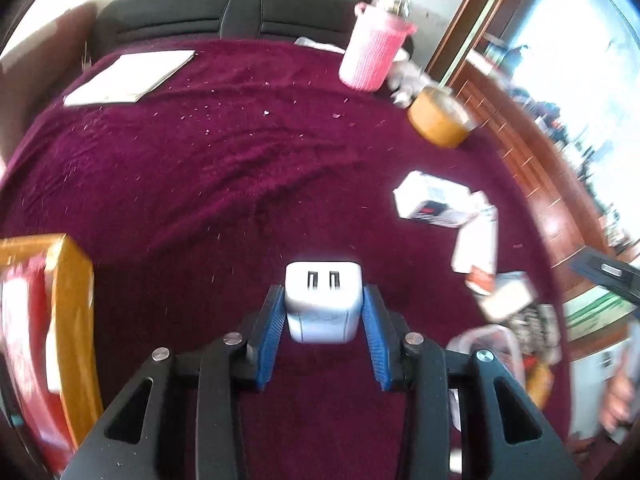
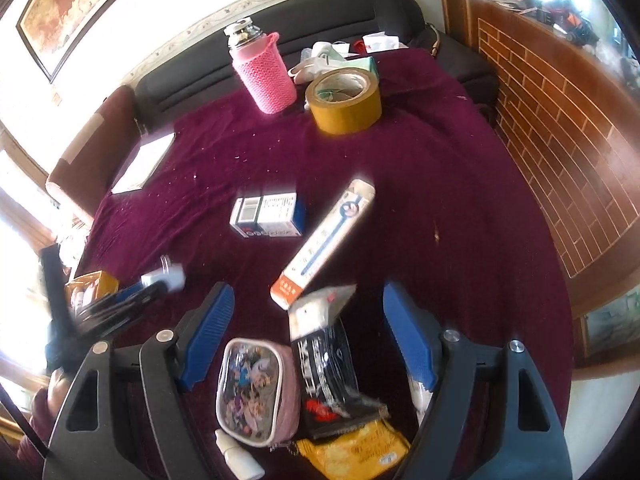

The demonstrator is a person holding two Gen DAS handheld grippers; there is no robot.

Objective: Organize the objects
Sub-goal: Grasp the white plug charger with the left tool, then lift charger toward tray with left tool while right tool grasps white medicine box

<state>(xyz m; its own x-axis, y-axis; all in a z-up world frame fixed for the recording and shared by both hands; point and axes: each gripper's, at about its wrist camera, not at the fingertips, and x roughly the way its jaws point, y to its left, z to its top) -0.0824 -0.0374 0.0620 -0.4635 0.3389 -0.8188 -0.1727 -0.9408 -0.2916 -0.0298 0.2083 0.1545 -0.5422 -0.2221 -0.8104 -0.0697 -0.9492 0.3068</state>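
My left gripper (image 1: 324, 294) is shut on a white USB charger block (image 1: 320, 312); both blue pads press its sides just above the maroon cloth (image 1: 240, 168). The right wrist view shows that gripper (image 2: 132, 300) at the left with the charger (image 2: 166, 276) in its tips. My right gripper (image 2: 309, 294) stands open with nothing gripped. It hovers over a heap holding a clear printed pouch (image 2: 256, 392), a black packet (image 2: 332, 376) and a yellow packet (image 2: 360, 452). A long white and orange box (image 2: 324, 244) lies just beyond its fingertips.
A pink-sleeved flask (image 2: 264, 72) and a yellow tape roll (image 2: 344, 100) stand at the far side, near a black sofa back (image 2: 280, 32). A blue-white box (image 2: 268, 216) lies mid-cloth. White paper (image 1: 128, 76) sits far left, an orange-red box (image 1: 48, 328) near left.
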